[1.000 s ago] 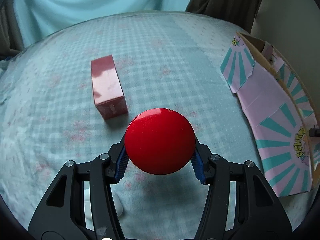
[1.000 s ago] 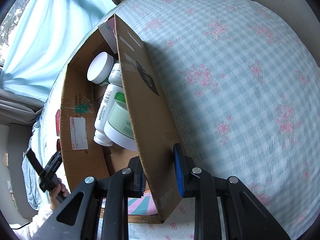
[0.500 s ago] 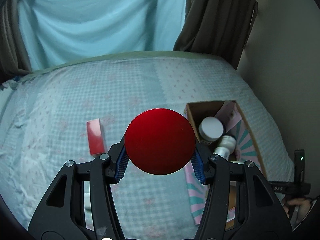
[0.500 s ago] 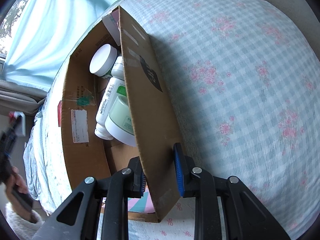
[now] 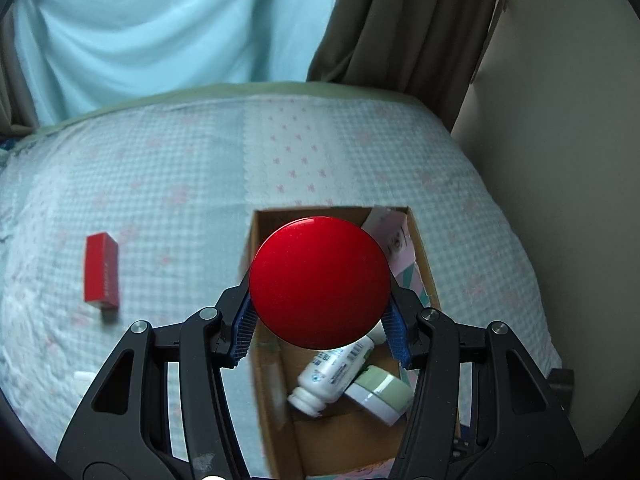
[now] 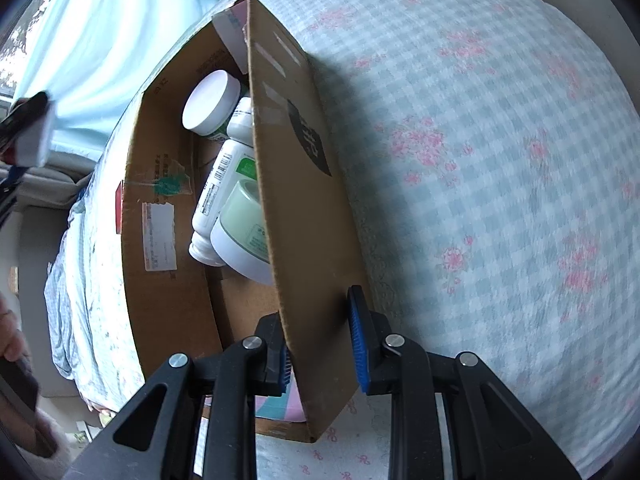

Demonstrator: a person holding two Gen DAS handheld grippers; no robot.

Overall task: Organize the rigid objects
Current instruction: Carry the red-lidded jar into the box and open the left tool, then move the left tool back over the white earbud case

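Note:
A round, glossy red jar is held between the blue pads of my left gripper, which is shut on it above the open cardboard box. Inside the box lie a white bottle and a green-and-white jar. A red carton lies on the bed to the left. In the right wrist view my right gripper is shut on the box's near wall. That view also shows a white-lidded jar, the bottle and the green jar in the box.
The box sits on a checked, flowered bedspread close to the bed's right edge and a wall. Curtains hang behind the bed. A hand shows at the lower left of the right wrist view.
My left gripper rose and swung right with the red jar, from beside the red carton to above the open box. The right gripper kept its hold on the box wall.

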